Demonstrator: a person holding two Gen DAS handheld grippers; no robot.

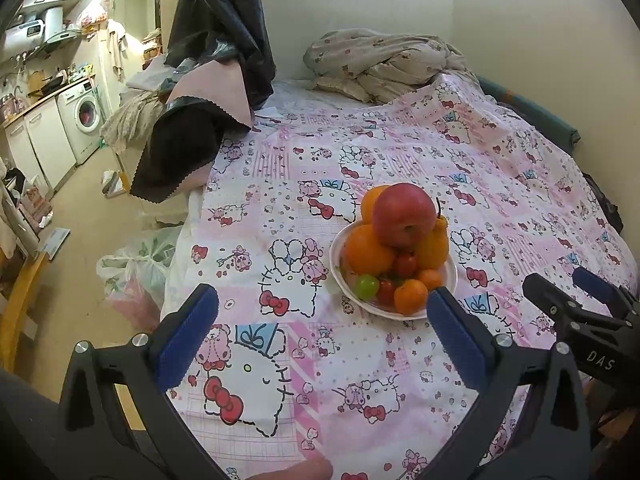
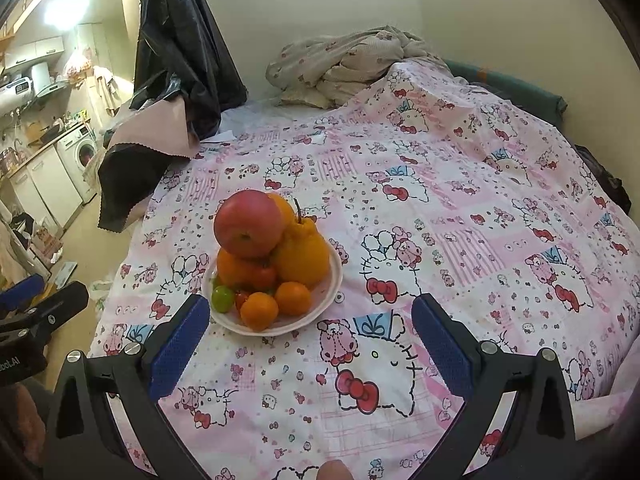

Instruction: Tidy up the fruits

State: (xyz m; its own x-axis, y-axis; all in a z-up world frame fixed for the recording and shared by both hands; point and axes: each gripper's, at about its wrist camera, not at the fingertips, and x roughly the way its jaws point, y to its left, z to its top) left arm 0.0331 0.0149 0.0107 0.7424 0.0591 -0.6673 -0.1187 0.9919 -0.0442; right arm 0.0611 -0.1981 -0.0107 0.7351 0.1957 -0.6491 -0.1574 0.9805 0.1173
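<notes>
A white bowl (image 1: 451, 280) (image 2: 334, 280) sits on a pink cartoon-print sheet, heaped with fruit. A red apple (image 1: 404, 214) (image 2: 248, 224) tops the pile, resting on oranges (image 1: 368, 250) (image 2: 236, 268) and a knobbly orange citrus (image 2: 302, 254). At the front lie small tangerines (image 1: 410, 296) (image 2: 259, 311), a green grape-like fruit (image 1: 367, 286) (image 2: 222, 298) and small red tomatoes (image 1: 406, 264). My left gripper (image 1: 322, 320) stands open just short of the bowl, which lies toward its right finger. My right gripper (image 2: 310, 330) is open too, with the bowl beside its left finger. Neither holds anything.
The sheet (image 1: 320, 168) covers a bed against the wall. A crumpled blanket (image 1: 384, 64) lies at the far end, dark and pink cloths (image 1: 192, 140) hang at the left edge. Plastic bags (image 1: 136, 276) sit on the floor to the left; a kitchen with a washing machine (image 1: 86, 114) lies beyond.
</notes>
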